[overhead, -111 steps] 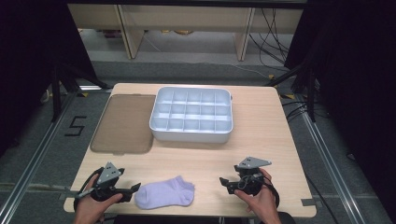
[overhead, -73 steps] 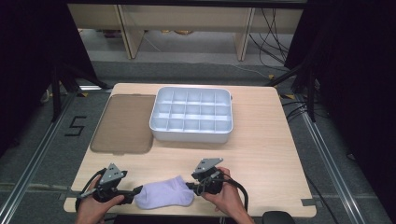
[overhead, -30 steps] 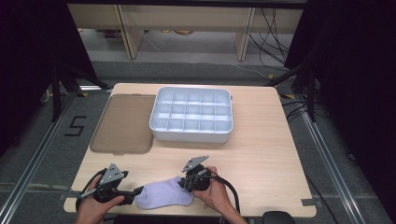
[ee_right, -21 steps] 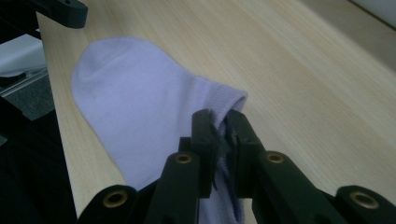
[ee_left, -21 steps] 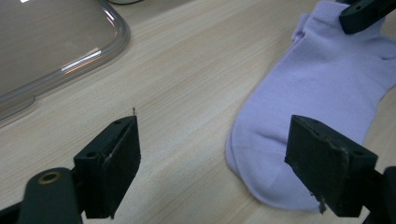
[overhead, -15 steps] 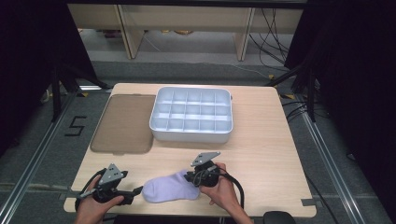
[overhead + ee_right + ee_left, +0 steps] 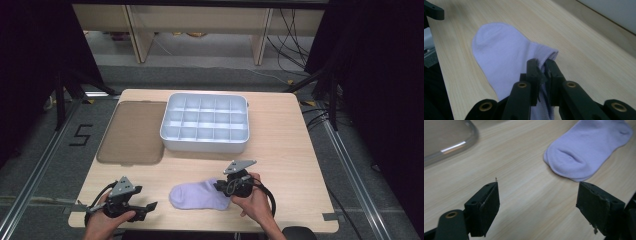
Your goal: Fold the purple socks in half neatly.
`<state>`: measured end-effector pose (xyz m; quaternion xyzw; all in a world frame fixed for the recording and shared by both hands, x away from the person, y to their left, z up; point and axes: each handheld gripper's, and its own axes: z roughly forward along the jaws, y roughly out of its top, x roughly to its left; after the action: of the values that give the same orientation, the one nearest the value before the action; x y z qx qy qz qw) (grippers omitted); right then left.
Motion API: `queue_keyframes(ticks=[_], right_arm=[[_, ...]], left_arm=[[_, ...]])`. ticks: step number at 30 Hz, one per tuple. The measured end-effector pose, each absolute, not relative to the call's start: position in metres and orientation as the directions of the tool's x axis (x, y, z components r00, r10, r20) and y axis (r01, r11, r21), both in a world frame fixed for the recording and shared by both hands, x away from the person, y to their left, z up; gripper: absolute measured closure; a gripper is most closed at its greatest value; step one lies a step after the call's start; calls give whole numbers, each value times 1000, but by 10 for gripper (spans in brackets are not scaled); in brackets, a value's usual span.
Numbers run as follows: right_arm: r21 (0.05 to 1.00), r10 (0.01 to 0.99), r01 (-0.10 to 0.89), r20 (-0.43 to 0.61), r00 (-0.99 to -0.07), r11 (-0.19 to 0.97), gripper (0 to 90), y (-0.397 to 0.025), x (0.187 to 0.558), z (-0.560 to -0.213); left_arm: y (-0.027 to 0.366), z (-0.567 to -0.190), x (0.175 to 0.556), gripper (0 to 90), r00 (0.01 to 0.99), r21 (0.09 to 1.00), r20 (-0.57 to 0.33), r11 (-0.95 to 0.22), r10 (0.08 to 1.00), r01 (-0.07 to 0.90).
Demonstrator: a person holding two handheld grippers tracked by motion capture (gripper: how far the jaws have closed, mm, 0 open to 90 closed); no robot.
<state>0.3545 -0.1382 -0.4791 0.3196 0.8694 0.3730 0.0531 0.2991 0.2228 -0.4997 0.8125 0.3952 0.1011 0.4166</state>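
A lilac ankle sock (image 7: 198, 195) lies flat on the wooden table (image 7: 280, 145) near its front edge, toe to the left. My right gripper (image 7: 223, 187) is shut on the sock's cuff at its right end; in the right gripper view the jaws pinch the cuff edge (image 7: 543, 65) of the sock (image 7: 499, 52). My left gripper (image 7: 147, 205) rests at the front left, open, a little way left of the toe. In the left gripper view the sock (image 7: 586, 150) lies ahead and to the right, beyond the spread fingers (image 7: 487, 202).
A white tray (image 7: 205, 146) divided into several compartments stands at the table's middle back. A brown translucent lid (image 7: 132, 132) lies flat to its left. Bare wood stretches to the right of the sock.
My right gripper came in from the right, shut on the sock's cuff, and has dragged the sock some way to the right. The left gripper has stayed put.
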Motion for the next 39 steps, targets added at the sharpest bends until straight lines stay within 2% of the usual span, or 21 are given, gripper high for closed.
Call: queue_keyframes(ticks=[3, 5, 11, 12, 16, 17, 21, 28, 34, 38, 39], right_arm=[[677, 601, 523, 148, -786, 518, 831, -143, 355, -481], [671, 599, 525, 149, -787, 523, 831, -144, 355, -481], [667, 601, 522, 137, -787, 532, 831, -146, 357, -482], [665, 599, 523, 139, -789, 534, 831, -146, 357, -482], [658, 598, 529, 146, -788, 537, 830, -146, 357, -483], [669, 597, 516, 133, -791, 535, 830, -147, 358, -484], [671, 610, 525, 136, -781, 523, 830, -148, 358, -484], [650, 606, 535, 142, -783, 539, 828, -149, 359, -484], [663, 611, 532, 140, -779, 526, 826, -148, 360, -486], [651, 602, 530, 138, -786, 543, 826, -149, 360, -485], [652, 602, 529, 137, -786, 543, 825, -149, 360, -485]], left_arm=[[211, -500, 307, 245, 691, 763, -171, -350, 702, 544], [205, -501, 312, 271, 722, 749, -154, -397, 675, 531], [185, -504, 320, 332, 732, 751, -175, -391, 659, 532], [182, -504, 321, 371, 732, 751, -179, -390, 657, 533], [163, -508, 330, 406, 742, 737, -175, -414, 647, 535], [163, -507, 333, 423, 767, 727, -142, -460, 626, 510], [152, -509, 336, 449, 759, 731, -157, -442, 632, 520], [143, -511, 341, 493, 774, 707, -104, -501, 625, 499], [143, -514, 340, 588, 784, 722, -73, -510, 617, 468], [145, -514, 339, 697, 787, 723, -94, -501, 610, 475], [146, -515, 340, 697, 794, 731, -100, -497, 600, 468]])
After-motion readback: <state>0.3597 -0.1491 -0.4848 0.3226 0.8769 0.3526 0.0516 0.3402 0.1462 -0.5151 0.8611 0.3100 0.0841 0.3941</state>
